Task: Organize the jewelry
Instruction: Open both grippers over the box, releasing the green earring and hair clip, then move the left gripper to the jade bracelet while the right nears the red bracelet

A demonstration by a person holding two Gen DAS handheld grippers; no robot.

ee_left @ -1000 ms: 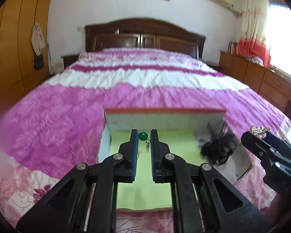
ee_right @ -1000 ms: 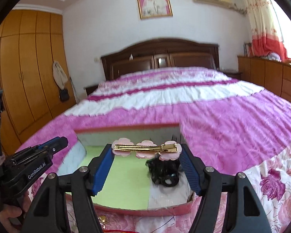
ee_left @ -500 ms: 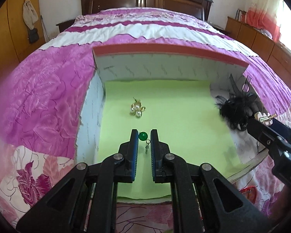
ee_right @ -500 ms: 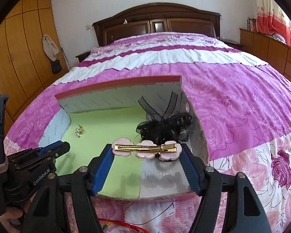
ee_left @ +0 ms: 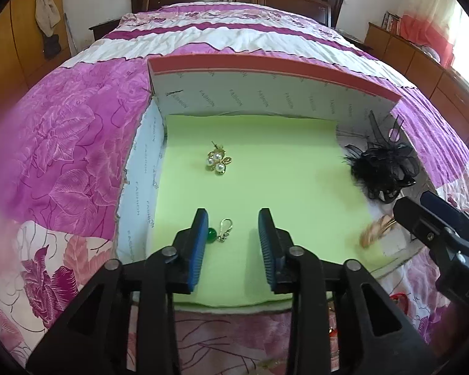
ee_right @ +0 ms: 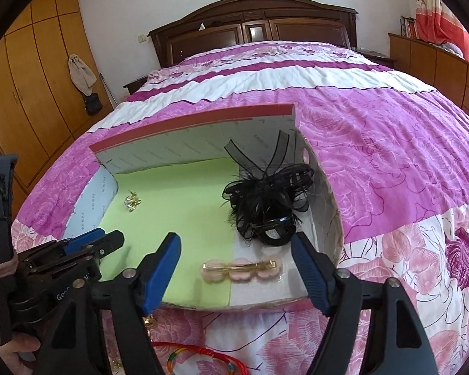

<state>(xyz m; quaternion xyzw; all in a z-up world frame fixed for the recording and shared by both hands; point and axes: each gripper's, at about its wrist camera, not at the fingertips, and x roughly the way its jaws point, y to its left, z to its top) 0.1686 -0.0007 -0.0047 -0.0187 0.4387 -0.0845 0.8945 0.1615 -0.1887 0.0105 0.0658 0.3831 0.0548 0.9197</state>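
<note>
Left tool (ee_left: 233, 229): jaws just opening, gripping nothing | green bead earring (ee_left: 218, 234) lying in box (ee_left: 265, 62) near front edge, touching left pad | right tool (ee_right: 236, 262): parted, straddling released pink hair clip (ee_right: 241, 269), long axis crosswise.

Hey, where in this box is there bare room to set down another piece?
Most of the green liner is bare: the wide middle between the pearl earring and the black hair clip, and the back strip along the box wall. The right side is crowded, with the black clip and the pink hair clip.
</note>
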